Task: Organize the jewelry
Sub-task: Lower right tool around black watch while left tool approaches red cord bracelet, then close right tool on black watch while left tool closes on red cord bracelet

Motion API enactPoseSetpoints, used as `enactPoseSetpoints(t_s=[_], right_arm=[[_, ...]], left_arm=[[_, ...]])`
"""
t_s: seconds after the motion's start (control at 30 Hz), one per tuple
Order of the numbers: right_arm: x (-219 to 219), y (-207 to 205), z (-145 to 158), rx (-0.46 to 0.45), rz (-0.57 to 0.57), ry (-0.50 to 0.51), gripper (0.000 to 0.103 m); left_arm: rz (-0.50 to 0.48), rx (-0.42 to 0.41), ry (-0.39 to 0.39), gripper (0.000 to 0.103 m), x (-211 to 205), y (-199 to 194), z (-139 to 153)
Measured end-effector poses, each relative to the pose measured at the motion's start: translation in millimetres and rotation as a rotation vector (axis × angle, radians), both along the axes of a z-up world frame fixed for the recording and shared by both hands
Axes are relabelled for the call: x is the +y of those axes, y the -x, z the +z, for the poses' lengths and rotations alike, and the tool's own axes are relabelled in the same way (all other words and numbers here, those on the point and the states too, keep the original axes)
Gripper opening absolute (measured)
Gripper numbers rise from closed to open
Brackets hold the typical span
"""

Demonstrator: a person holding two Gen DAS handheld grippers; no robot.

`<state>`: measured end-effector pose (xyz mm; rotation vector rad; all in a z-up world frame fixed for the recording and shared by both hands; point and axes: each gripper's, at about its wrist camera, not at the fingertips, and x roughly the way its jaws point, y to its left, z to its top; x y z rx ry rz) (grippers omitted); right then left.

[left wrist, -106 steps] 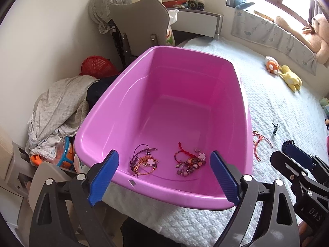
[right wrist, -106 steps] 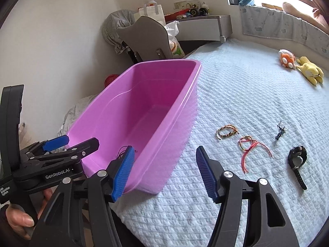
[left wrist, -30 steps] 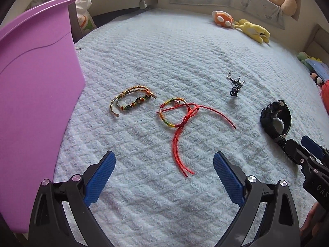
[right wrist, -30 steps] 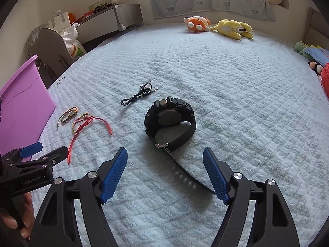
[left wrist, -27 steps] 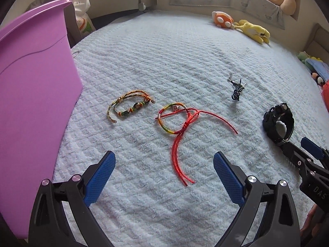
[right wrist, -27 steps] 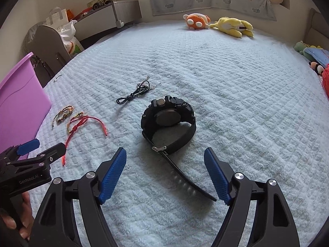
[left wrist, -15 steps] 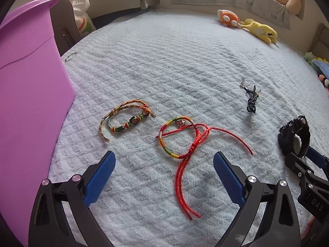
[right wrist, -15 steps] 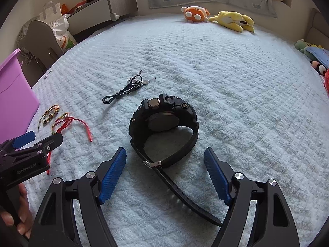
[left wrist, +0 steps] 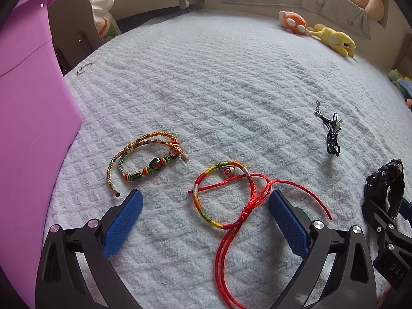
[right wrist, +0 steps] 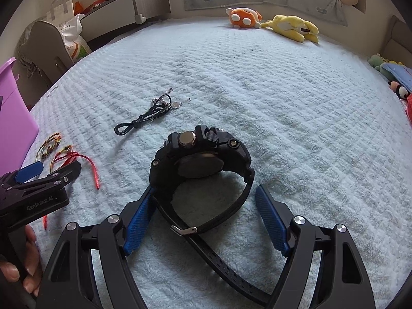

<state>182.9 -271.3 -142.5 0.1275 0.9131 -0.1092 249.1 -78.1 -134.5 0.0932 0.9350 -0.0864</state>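
Note:
My left gripper (left wrist: 204,198) is open, low over the bed, with the red string bracelet (left wrist: 233,195) between its blue fingers. A braided beaded bracelet (left wrist: 144,159) lies just left of it. A black cord necklace (left wrist: 332,134) lies farther right. My right gripper (right wrist: 204,193) is open around the strap of a black wristwatch (right wrist: 203,159), its fingers on either side without gripping. The watch also shows at the right edge of the left wrist view (left wrist: 386,185). The pink tub (left wrist: 28,118) stands at the left.
The bed has a pale blue quilted cover (right wrist: 283,90). Plush toys (right wrist: 273,23) lie at its far side. A grey chair (right wrist: 49,49) and a shelf stand beyond the tub. A thin wire ring (left wrist: 84,68) lies near the bed's left edge.
Both grippers have moved forward and lower. The red bracelet now sits between the left fingers, and the watch strap sits between the right fingers. Both stay open.

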Motion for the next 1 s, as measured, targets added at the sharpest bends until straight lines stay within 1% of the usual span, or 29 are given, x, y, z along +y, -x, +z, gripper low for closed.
enactPoseSetpoints(t_s=[0.17, 0.27, 0.4, 0.6, 0.77, 0.87, 0.93, 0.97, 1.0], right_arm=[[1, -8, -3, 0.004, -0.006, 0.017, 0.076], [1, -11, -5, 0.006, -0.01, 0.033, 0.076], [3, -11, -6, 0.01, -0.01, 0.06, 0.077], [4, -9, -6, 0.005, -0.011, 0.05, 0.076], [5, -8, -6, 0.006, -0.012, 0.056, 0.076], [4, -7, -6, 0.001, -0.012, 0.049, 0.075], [4, -7, -6, 0.002, -0.013, 0.052, 0.074], [5, -7, -6, 0.005, -0.011, 0.057, 0.073], [7, -7, -6, 0.006, -0.009, 0.061, 0.072]], left_arm=[[0.008, 0.008, 0.03, 0.097, 1, -7, -3], [0.009, -0.002, 0.005, 0.097, -2, -5, -3], [0.008, 0.005, 0.024, 0.097, 1, -7, -3], [0.007, -0.001, 0.002, 0.097, -2, -6, -4], [0.006, -0.005, 0.001, 0.096, -3, -5, -4], [-0.006, -0.016, -0.004, 0.091, -7, -2, -3], [-0.025, -0.03, -0.016, 0.081, -12, 2, -2], [-0.037, -0.039, -0.023, 0.079, -14, 4, -1], [-0.049, -0.046, -0.031, 0.072, -17, 6, -1]])
